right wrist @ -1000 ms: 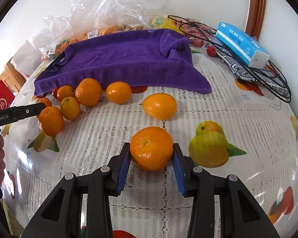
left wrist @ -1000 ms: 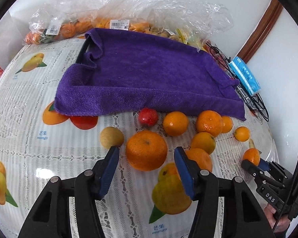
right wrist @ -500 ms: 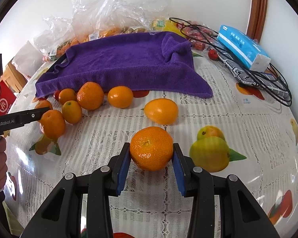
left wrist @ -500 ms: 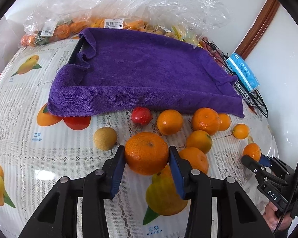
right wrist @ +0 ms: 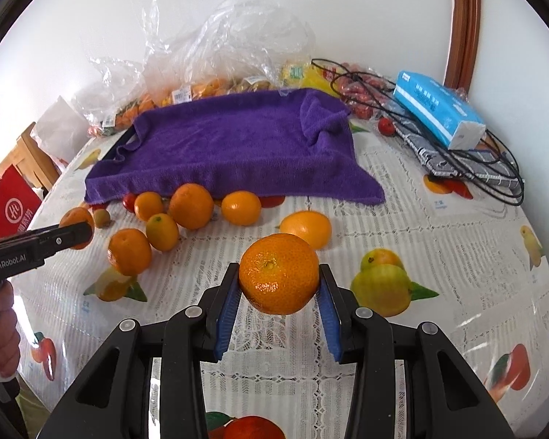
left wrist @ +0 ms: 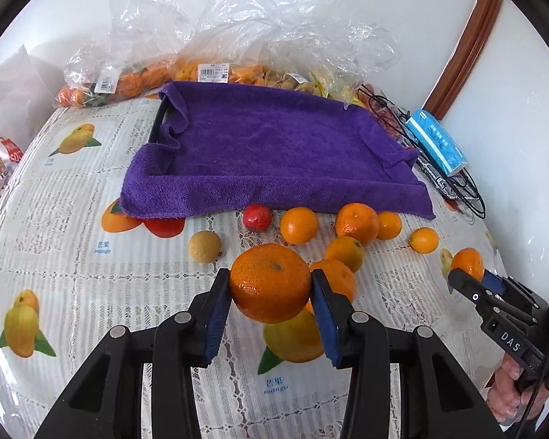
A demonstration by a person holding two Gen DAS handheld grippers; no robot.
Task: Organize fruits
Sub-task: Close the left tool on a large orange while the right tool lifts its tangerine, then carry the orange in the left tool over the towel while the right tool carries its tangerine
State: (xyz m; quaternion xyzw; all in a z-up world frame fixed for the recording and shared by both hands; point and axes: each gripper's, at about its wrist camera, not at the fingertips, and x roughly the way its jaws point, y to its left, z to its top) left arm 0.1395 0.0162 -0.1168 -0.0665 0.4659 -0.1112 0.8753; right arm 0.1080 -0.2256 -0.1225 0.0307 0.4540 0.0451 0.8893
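Grippers: two in my hands, each clamped on one fruit, both fruits clear of the table.
Left gripper [left wrist: 271,294]: its blue pads press both sides of a large orange [left wrist: 271,282]; the jaws have just been closing on it.
Right gripper [right wrist: 279,292]: I see its pads tight against a second orange [right wrist: 279,278], stem dimple facing the camera.
Loose citrus on the table: six I can count in the left wrist view, lying just near of the towel's near edge, right of centre; one of them [left wrist: 299,225] sits beside the red fruit.
Red fruit [left wrist: 257,218]: one, small, at the towel's near edge.
Pale round fruit [left wrist: 204,246]: one, yellowish, left of the citrus group.
Purple towel [left wrist: 274,153]: one, spread over a dark tray whose rim shows at the far left; nothing I can see lies on it.
Plastic bags [left wrist: 216,55]: I cannot count them exactly; crumpled along the far wall, holding more orange fruit.
Blue tissue pack [right wrist: 437,113]: one, far right, resting on black cables.
Table [left wrist: 66,219]: one, under a lace-patterned cloth printed with mangoes.
Hand [right wrist: 2,325]: mine, on the left gripper's handle, at the left edge of the right wrist view.
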